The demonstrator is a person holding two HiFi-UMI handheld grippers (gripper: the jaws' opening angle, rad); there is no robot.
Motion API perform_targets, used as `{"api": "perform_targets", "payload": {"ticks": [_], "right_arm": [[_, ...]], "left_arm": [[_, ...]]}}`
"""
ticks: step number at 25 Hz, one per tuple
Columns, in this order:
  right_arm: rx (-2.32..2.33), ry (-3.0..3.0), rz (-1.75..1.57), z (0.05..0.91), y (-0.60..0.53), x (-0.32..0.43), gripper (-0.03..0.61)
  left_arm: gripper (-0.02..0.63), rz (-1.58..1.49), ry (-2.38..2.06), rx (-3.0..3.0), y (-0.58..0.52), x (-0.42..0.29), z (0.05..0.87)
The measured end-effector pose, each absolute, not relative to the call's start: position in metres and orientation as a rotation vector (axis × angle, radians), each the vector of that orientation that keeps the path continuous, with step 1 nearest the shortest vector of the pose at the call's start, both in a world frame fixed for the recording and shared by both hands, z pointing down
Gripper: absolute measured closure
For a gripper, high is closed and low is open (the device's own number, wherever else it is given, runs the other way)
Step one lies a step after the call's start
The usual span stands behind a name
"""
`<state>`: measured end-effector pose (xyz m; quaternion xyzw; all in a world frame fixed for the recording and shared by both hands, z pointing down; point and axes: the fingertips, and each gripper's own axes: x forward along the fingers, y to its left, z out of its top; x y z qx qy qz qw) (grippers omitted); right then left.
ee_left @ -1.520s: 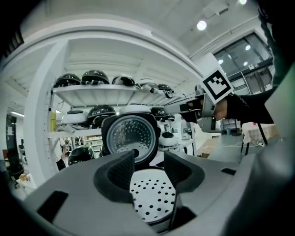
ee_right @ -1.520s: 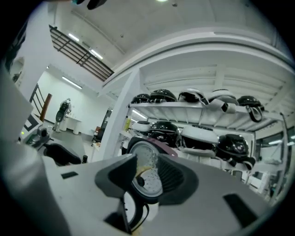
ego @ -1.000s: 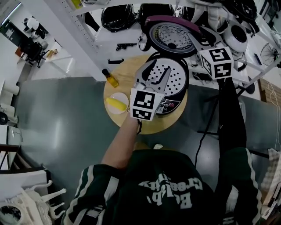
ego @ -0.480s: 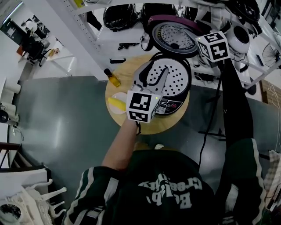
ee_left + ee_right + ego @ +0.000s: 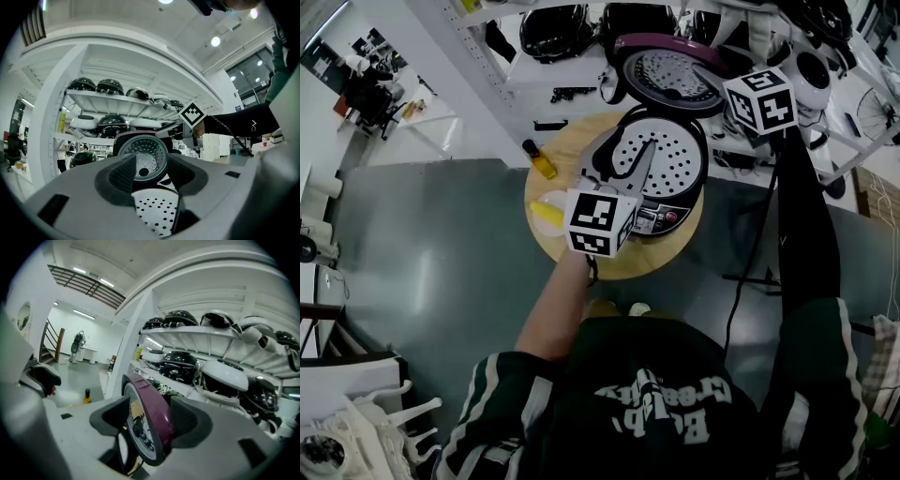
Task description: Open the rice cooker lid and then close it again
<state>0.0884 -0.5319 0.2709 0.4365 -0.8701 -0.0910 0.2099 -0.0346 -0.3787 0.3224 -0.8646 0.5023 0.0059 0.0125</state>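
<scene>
The rice cooker [image 5: 661, 221] stands on a round wooden table with its purple-rimmed lid [image 5: 670, 73] raised. A perforated white plate [image 5: 675, 164] lies in its pot. My left gripper [image 5: 630, 157] hangs open just over that plate with nothing between its jaws; in the left gripper view the plate [image 5: 157, 213] shows below the gripper [image 5: 152, 173] and the lid [image 5: 143, 152] beyond it. My right gripper [image 5: 724, 86] is at the lid's right edge. Its jaws have just been opening, and in the right gripper view the lid's rim [image 5: 157, 411] stands between them, with the right gripper [image 5: 147, 420] open.
A small yellow bottle [image 5: 538, 161] and a white dish [image 5: 546, 217] with something yellow sit on the wooden table [image 5: 619, 267] to the cooker's left. White shelves [image 5: 553, 33] with several other cookers stand right behind. A black cable [image 5: 750, 262] hangs down at the right.
My right gripper has shifted up the picture along the lid's right edge. The lid stays raised. The left gripper has drifted slightly left over the pot.
</scene>
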Motion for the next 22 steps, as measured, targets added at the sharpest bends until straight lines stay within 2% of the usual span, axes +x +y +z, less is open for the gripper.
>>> {"api": "perform_targets", "payload": {"ticks": [22], "right_arm": [[0.934, -2.45, -0.089, 0.3, -0.44, 0.067, 0.351]], "left_arm": [[0.408, 0.007, 1.528, -2.717, -0.34, -0.03, 0.323]]}}
